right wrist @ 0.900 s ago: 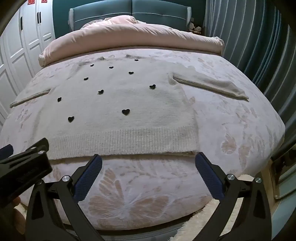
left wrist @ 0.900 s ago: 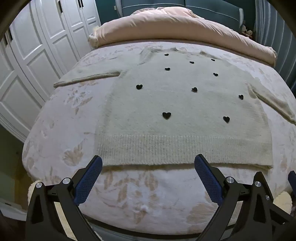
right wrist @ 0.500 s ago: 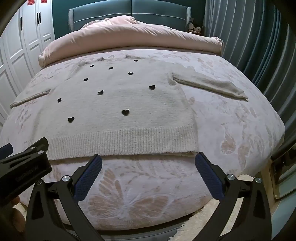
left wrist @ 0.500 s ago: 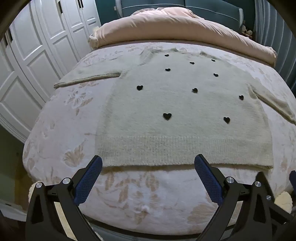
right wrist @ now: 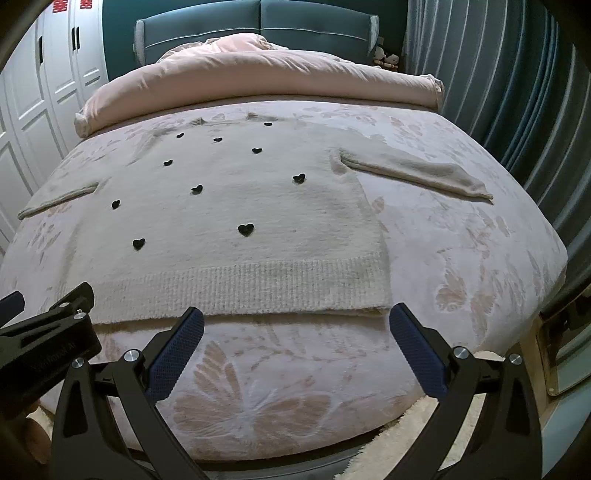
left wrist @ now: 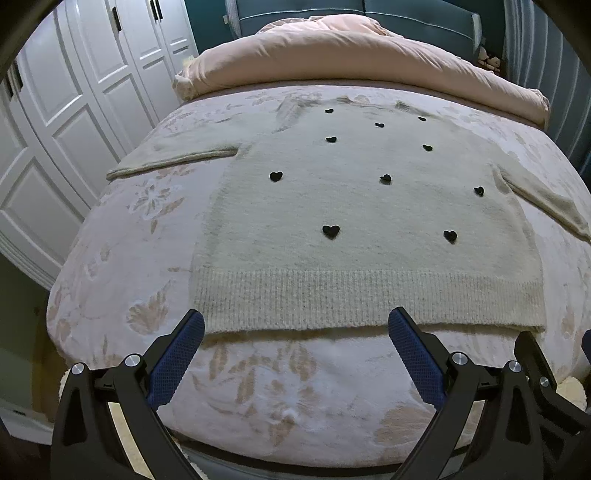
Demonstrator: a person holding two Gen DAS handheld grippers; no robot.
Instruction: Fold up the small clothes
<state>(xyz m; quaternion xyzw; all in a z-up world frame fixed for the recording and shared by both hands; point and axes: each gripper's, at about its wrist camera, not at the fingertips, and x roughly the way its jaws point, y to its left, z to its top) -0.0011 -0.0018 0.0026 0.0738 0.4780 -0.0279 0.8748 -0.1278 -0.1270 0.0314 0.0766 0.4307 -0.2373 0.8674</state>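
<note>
Nearest the sweater's ribbed hem: left hand-held gripper [left wrist: 295, 325], blue pads spread wide, nothing between them, poised just short of the hem over its left half. Right hand-held gripper [right wrist: 296, 322] likewise spread wide and empty, fingertips just short of the hem toward its right corner. At the lower left of the right wrist view, part of the left tool's black frame, just beside the hem's left end.

Beyond the hem: cream sweater [left wrist: 369, 229] lying flat and face up on the bed [left wrist: 258, 387], unfolded, dotted with small black hearts [left wrist: 331, 231]. Ribbed band running straight across, a little back from the bed's near edge, with a thin lower layer peeking out beneath it. Left sleeve [left wrist: 173, 160] stretched out sideways from the sweater's shoulder toward the white wardrobe doors [left wrist: 55, 122]; right sleeve [right wrist: 417, 171] stretched out the other way toward the blue curtain [right wrist: 517, 92].

Past the sweater's collar: pink duvet [right wrist: 258, 74] bundled across the head of the bed. Behind it, teal headboard [right wrist: 258, 26]. Small plush toys [right wrist: 386, 59] at its right end, too small to make out.
</note>
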